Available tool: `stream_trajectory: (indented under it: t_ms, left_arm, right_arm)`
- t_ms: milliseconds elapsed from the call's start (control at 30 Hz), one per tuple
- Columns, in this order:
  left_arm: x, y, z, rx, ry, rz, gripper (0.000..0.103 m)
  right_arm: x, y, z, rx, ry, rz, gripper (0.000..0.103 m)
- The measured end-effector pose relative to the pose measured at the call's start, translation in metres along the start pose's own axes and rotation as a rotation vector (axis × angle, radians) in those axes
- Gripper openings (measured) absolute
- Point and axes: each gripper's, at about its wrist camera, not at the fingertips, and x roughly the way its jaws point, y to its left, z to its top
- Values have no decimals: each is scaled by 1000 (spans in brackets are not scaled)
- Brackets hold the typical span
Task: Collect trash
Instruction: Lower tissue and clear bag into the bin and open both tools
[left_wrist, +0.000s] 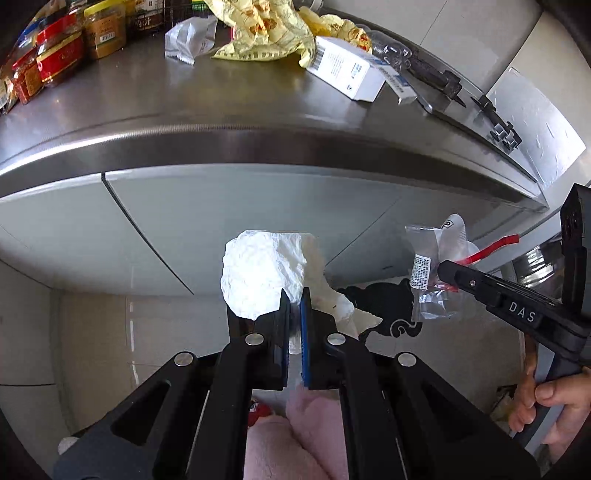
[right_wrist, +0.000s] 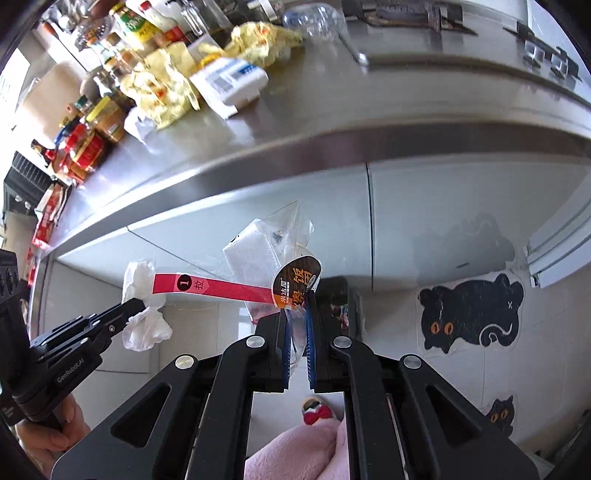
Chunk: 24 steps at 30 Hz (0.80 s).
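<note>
My left gripper (left_wrist: 295, 299) is shut on a crumpled white tissue (left_wrist: 258, 273) and holds it in the air below the steel counter's edge; the tissue also shows in the right wrist view (right_wrist: 142, 317). My right gripper (right_wrist: 297, 302) is shut on a clear plastic wrapper (right_wrist: 273, 243) with a red pull strip (right_wrist: 210, 286) and holds it in front of the cabinet. In the left wrist view the wrapper (left_wrist: 428, 269) hangs at the right, held by the right gripper (left_wrist: 445, 271).
On the steel counter (left_wrist: 184, 96) lie yellow crumpled wrappers (left_wrist: 258, 33), a white packet (left_wrist: 190, 38), a white box (left_wrist: 347, 70) and a clear bottle (right_wrist: 314, 18). Jars and sauce bottles (left_wrist: 62, 55) stand at its left. Grey cabinet doors (left_wrist: 221, 206) are below. Cat stickers (right_wrist: 469, 314) mark the floor.
</note>
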Motion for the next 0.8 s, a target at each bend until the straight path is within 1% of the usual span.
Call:
stream_trajectory:
  t_ms: [67, 200, 267, 400, 600, 633, 667, 800]
  left_arm:
    - [23, 5, -9, -16, 32, 0, 4]
    - [67, 12, -23, -23, 66, 5, 4]
    - [92, 19, -29, -42, 88, 4, 4]
    - [143, 30, -41, -64, 152, 9, 4]
    - [200, 49, -57, -102, 210, -13, 4]
    - [207, 51, -59, -111, 220, -20, 4]
    - [214, 55, -61, -114, 227, -25, 4]
    - [238, 58, -65, -115, 265, -22, 7]
  right_arm:
    - [29, -7, -5, 34, 46, 5, 8]
    - [84, -19, -12, 102, 121, 23, 9]
    - [106, -22, -14, 127, 133, 40, 9]
    - [149, -23, -17, 139, 157, 30, 9]
    - [206, -31, -23, 169, 215, 11, 9]
    - [213, -34, -25, 187, 226, 12, 9]
    - [220, -38, -27, 206, 235, 20, 12]
    - [240, -40, -32, 228, 247, 35, 12]
